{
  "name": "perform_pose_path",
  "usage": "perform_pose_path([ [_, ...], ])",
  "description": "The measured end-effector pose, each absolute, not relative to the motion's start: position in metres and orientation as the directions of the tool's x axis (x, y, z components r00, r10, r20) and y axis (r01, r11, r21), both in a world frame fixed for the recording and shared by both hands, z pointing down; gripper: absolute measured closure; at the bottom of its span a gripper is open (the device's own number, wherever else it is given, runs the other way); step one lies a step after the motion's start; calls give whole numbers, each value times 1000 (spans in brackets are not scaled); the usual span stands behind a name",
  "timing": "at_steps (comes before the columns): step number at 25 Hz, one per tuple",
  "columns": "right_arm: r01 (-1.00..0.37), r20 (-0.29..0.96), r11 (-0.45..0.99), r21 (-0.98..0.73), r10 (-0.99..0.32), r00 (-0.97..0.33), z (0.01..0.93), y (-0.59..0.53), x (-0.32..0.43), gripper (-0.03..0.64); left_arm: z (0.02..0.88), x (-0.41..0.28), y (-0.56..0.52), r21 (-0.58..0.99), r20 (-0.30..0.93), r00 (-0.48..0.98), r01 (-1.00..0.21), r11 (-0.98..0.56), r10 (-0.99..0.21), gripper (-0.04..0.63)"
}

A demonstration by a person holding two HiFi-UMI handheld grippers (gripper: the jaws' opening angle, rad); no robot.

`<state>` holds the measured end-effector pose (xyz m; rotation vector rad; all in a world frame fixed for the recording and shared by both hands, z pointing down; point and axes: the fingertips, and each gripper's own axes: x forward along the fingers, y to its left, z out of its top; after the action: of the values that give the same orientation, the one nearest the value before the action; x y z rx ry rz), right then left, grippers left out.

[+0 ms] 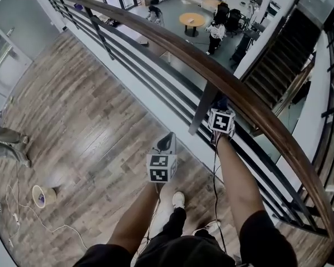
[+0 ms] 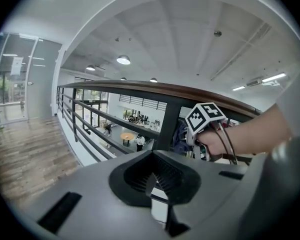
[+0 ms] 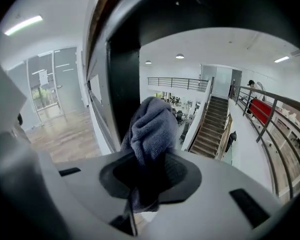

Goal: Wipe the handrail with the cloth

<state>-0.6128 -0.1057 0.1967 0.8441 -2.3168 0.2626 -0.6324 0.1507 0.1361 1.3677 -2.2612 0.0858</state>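
Observation:
The brown wooden handrail [image 1: 239,93] curves from the top left down to the lower right. My right gripper [image 1: 220,111] is just under it beside a black post [image 1: 203,107], shut on a grey-blue cloth [image 1: 220,101]. In the right gripper view the bunched cloth [image 3: 152,129] sticks out of the jaws of the right gripper [image 3: 142,184], close to the post [image 3: 122,84] and the handrail [image 3: 97,29]. My left gripper [image 1: 167,143] hangs lower and to the left, away from the rail, shut and holding nothing. The left gripper view shows the left gripper [image 2: 151,184], the handrail [image 2: 155,87] and the cloth [image 2: 181,134].
Black horizontal bars [image 1: 156,74] run below the rail. Beyond them is a lower floor with a round table [image 1: 191,20] and people, and a staircase [image 1: 284,54]. On the wooden floor lie a tape roll [image 1: 40,196] and a cable. Another person's feet [image 1: 8,143] stand at the left.

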Motion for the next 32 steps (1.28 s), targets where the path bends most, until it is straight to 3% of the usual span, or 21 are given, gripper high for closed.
perform_pose_path([
  [10,-634,650,767,98,-532,-543,189,-109,-587,541,127,-609,139,201,430,-360,-856,476,-828,592],
  [32,-800,631,595,84,-653,-419,188,-146,-378,541,107,-474,47,211,408,-156,-943,259,-900,592],
])
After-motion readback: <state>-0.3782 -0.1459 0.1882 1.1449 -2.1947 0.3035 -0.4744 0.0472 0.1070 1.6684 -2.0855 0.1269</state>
